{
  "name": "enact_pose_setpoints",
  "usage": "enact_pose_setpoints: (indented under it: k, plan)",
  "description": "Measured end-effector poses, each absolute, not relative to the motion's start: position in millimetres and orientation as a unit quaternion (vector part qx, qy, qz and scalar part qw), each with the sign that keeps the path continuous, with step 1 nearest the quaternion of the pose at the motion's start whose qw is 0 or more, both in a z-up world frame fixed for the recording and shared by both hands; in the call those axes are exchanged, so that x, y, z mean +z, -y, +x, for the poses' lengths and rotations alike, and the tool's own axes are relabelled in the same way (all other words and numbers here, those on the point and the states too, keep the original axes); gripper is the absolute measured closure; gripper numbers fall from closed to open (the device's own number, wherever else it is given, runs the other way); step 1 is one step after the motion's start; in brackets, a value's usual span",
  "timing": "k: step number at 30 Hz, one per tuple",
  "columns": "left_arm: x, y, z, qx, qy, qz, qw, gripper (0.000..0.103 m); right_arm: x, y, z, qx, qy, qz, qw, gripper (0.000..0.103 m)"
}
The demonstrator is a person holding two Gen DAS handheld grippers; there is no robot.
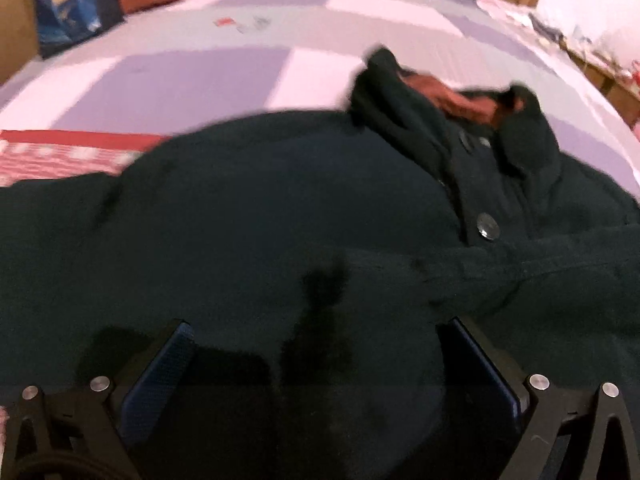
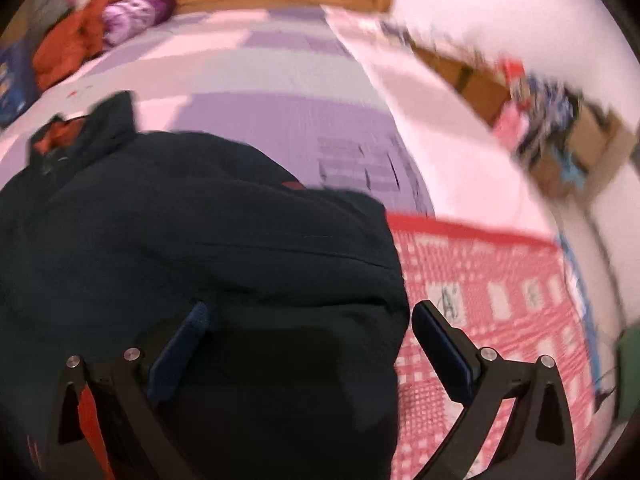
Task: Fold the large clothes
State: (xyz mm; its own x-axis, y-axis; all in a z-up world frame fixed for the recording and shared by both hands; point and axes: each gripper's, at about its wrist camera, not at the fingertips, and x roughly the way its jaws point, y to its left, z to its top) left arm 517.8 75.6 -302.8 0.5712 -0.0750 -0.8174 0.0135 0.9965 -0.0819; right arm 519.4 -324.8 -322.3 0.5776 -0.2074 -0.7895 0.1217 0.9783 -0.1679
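On the checked bedspread [image 1: 208,76], a dark green jacket [image 1: 248,208] is spread, over which the left gripper [image 1: 316,344] and right gripper [image 2: 312,320] are held wide apart, nothing pinched.

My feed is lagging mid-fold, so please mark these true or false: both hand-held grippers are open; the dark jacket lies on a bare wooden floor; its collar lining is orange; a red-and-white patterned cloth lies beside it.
1. Both hand-held grippers are open. True: left hand-held gripper and right hand-held gripper show spread jaws.
2. The dark green buttoned jacket lies on a bare wooden floor. False: it lies on a lilac-and-white checked bedspread.
3. Its collar lining is orange. True.
4. A red-and-white patterned cloth lies beside it. True.
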Motion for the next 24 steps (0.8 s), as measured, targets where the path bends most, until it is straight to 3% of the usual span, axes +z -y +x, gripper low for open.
enact_pose_setpoints:
  k: [4, 9, 18, 24]
  plan:
    - [-297, -126, 498, 0.007, -0.456, -0.040, 0.889, 0.000, -304, 267, 497, -0.028, -0.414, -0.067, 0.907, 0.000]
    - [-303, -220, 468, 0.088, -0.471, -0.047, 0.877, 0.000, -326, 192, 490, 0.030, -0.455, -0.075, 0.887, 0.000]
    - [-295, -416, 407, 0.205, -0.424, -0.201, 0.859, 0.000, -362, 143, 467, -0.003, -0.419, -0.087, 0.904, 0.000]
    - [-306, -503, 383, 0.219, -0.395, -0.302, 0.840, 0.000, -369, 142, 467, -0.004, -0.405, -0.086, 0.910, 0.000]
